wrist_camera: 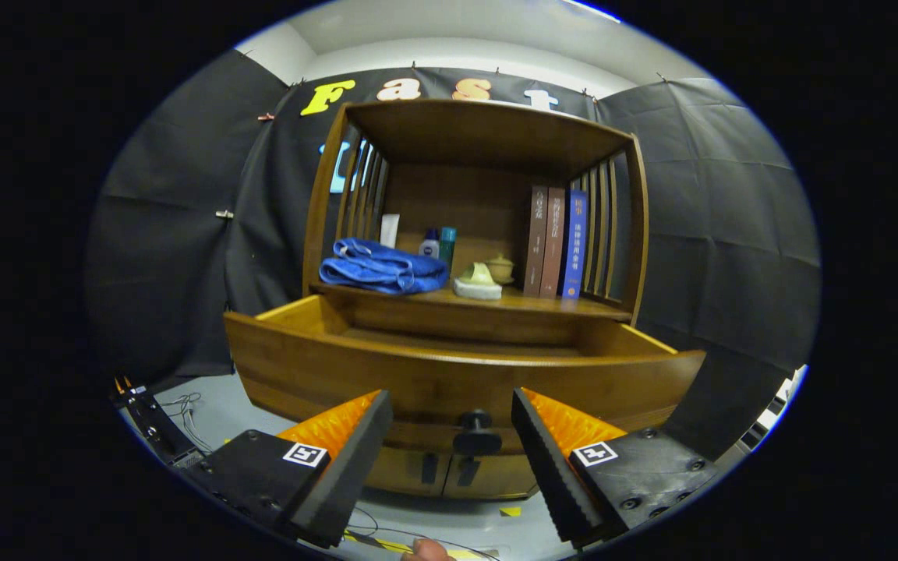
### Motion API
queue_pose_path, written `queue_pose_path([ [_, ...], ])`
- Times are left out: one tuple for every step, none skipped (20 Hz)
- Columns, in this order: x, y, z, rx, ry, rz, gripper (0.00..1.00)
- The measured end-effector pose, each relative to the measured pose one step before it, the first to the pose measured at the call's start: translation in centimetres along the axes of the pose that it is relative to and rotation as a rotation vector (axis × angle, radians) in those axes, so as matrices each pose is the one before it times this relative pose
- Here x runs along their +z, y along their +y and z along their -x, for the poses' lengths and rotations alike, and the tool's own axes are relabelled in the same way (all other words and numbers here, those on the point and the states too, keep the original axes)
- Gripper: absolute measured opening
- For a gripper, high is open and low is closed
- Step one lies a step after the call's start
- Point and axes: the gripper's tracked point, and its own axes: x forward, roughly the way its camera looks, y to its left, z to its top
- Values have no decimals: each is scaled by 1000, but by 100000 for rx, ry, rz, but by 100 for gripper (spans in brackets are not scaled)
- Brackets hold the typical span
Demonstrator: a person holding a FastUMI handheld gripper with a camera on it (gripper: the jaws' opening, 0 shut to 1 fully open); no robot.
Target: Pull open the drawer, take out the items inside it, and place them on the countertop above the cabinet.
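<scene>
Now your gripper (453, 460) gapes wide, holding nothing, with the drawer knob (476, 431) just ahead between its fingers. Beyond, the drawer (449, 374) stands pulled out; its inside lies above and behind the front panel. Farther up, the shelf (488, 300) carries a blue towel (381, 267) and books (556, 241).

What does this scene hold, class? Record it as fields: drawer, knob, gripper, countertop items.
drawer: pulled open, inside hidden by its front
knob: dark, between the gripper's fingers, not touched
gripper: open, fingers either side of the knob
countertop items: folded blue towel, small bottles, pale teapot, three upright books
</scene>
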Motion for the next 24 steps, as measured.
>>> queue_pose_path([
  [-620,-650,-348,-1434,312,-309,98],
  [-417,-592,-402,-1501,15,-1207,99],
  [-489,-512,-357,-792,306,-1955,99],
  [-434,-332,-514,-647,206,-1280,98],
  [-382,-357,-495,-532,683,241,99],
  [-244,-293,-463,-432,575,844,99],
  [-233,159,-450,957,441,30,99],
  [-242,492,-343,1391,727,32,99],
  [15,435,-230,1502,-509,1043,99],
  [5,304,-375,1100,214,1641,99],
  [-239,81,-392,-484,797,1551,99],
  [-212,-415,211,-1164,-203,1195,99],
  [328,80,-273,-995,-711,-1206,99],
  [56,266,45,-208,-4,-2140,99],
  [-40,88,11,125,-154,-647,99],
  [19,-102,-101,40,-117,199,99],
  [35,-12,-84,41,-202,25,98],
  [73,2,-154,137,312,-669,98],
  [-4,11,-369,183,264,-353,99],
  [179,-50,-493,108,649,-397,99],
  [187,-22,-562,57,553,-493,99],
  [219,65,-659,94,121,-620,99],
  [443,14,-573,45,-427,-991,99],
  [111,78,-783,-78,358,-1000,99],
])
